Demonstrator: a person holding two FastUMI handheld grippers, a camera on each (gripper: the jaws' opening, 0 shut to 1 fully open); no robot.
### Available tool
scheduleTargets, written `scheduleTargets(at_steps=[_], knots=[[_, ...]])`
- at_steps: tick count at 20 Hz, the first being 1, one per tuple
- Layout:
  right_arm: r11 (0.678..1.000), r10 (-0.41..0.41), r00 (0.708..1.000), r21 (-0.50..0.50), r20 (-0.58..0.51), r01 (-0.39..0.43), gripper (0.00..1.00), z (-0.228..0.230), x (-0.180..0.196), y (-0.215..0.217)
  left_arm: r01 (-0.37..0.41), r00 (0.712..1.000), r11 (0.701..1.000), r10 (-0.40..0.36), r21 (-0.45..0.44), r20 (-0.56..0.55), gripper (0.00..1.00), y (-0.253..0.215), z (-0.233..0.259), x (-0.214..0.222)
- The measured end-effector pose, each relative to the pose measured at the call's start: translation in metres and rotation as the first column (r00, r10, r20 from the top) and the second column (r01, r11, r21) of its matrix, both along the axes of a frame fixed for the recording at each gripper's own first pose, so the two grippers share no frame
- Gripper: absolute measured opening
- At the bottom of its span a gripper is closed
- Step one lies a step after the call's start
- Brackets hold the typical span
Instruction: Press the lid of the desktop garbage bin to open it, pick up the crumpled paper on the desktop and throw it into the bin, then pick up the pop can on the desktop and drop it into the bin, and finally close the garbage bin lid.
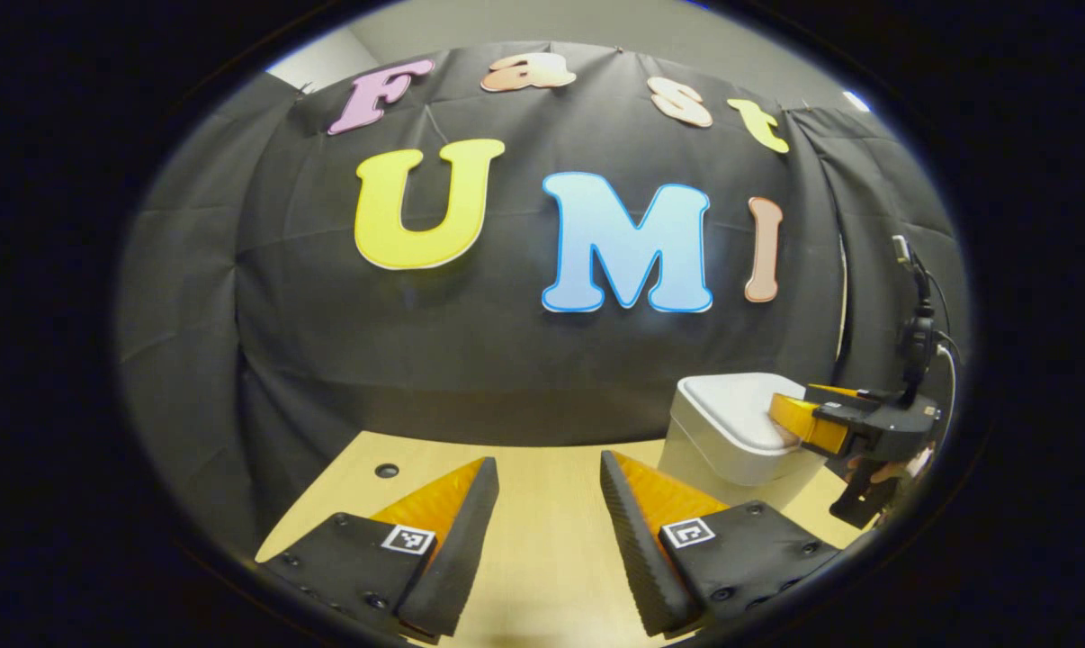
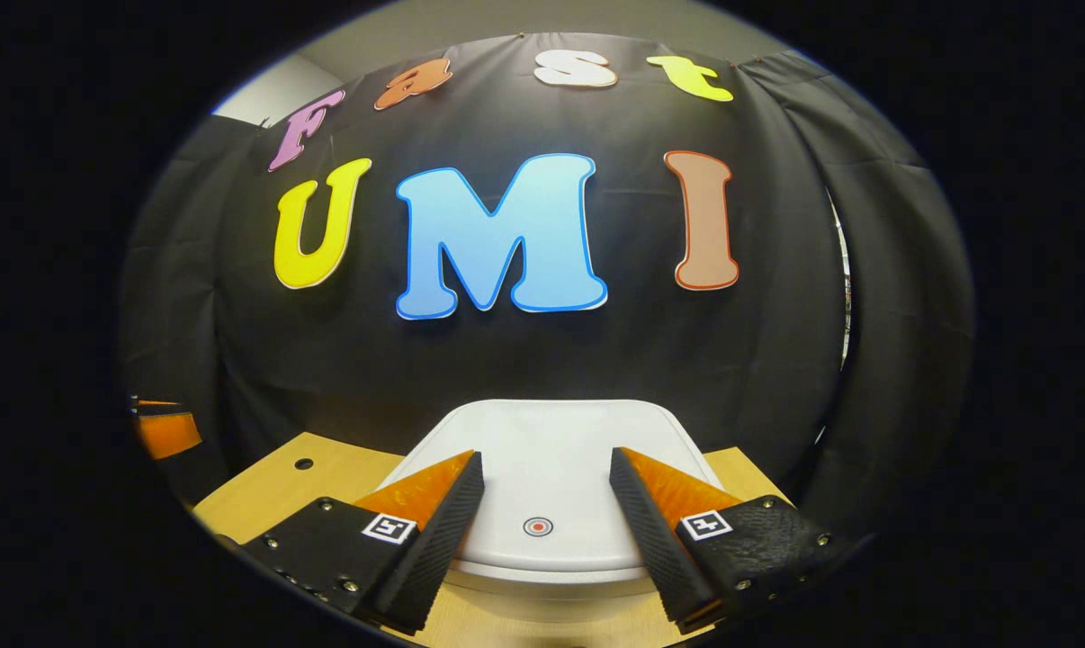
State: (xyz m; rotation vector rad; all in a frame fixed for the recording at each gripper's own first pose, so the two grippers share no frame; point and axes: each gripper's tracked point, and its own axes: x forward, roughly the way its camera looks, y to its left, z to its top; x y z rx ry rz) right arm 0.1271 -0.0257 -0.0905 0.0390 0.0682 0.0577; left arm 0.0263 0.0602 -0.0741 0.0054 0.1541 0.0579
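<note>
Step one, lid-press: my right gripper [image 2: 547, 481], jaws wide, straddles bin lid [image 2: 551, 432]; press button [image 2: 538, 526] next. Left gripper [image 1: 547, 490] wide, idle.

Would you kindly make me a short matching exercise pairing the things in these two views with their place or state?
Things:
1. bin lid
2. left hand-held gripper
3. right hand-held gripper
4. desk

Place or state:
A. open, above bare desk
B. light wood with a small dark hole
C. white, closed
D. open, over the lid's round button

Pairs: 1-C, 2-A, 3-D, 4-B
</note>
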Motion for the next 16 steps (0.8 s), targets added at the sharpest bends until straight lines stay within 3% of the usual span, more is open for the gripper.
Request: scheduleTargets(at_steps=[3,4,6,8,10,14,15,16], knots=[[1.000,-0.021,0.998,0.007,0.064,0.021,0.91,0.030,-0.029,0.000,0.004,0.999,1.000,-0.004,0.015,0.038,0.81,-0.005,0.015,-0.003],[1.000,-0.021,0.996,0.016,0.081,0.020,0.91,0.038,-0.041,0.003,0.011,0.999,1.000,-0.013,0.026,0.050,0.72,-0.009,0.021,-0.007],[0.999,-0.033,0.993,0.025,0.112,0.031,0.91,0.052,-0.062,0.003,0.039,0.997,0.999,-0.041,0.033,0.071,0.82,-0.021,0.031,-0.010],[0.998,-0.054,0.990,0.030,0.130,0.051,0.91,0.062,-0.084,0.001,0.078,0.993,0.997,-0.079,0.014,0.086,0.72,-0.037,0.041,-0.014],[0.996,-0.081,0.987,0.040,0.137,0.076,0.91,0.068,-0.102,-0.005,0.122,0.987,0.992,-0.123,0.022,0.102,0.72,-0.057,0.050,-0.015],[0.992,-0.120,0.978,0.061,0.170,0.112,0.91,0.086,-0.133,-0.028,0.205,0.970,0.978,-0.207,0.032,0.123,0.82,-0.108,0.062,-0.018],[0.991,-0.125,0.976,0.062,0.181,0.115,0.87,0.090,-0.139,-0.037,0.216,0.968,0.976,-0.217,0.025,0.127,0.77,-0.122,0.063,-0.020],[0.991,-0.130,0.973,0.059,0.193,0.121,0.87,0.092,-0.148,-0.054,0.225,0.965,0.974,-0.225,0.020,0.132,0.82,-0.145,0.063,-0.023]])
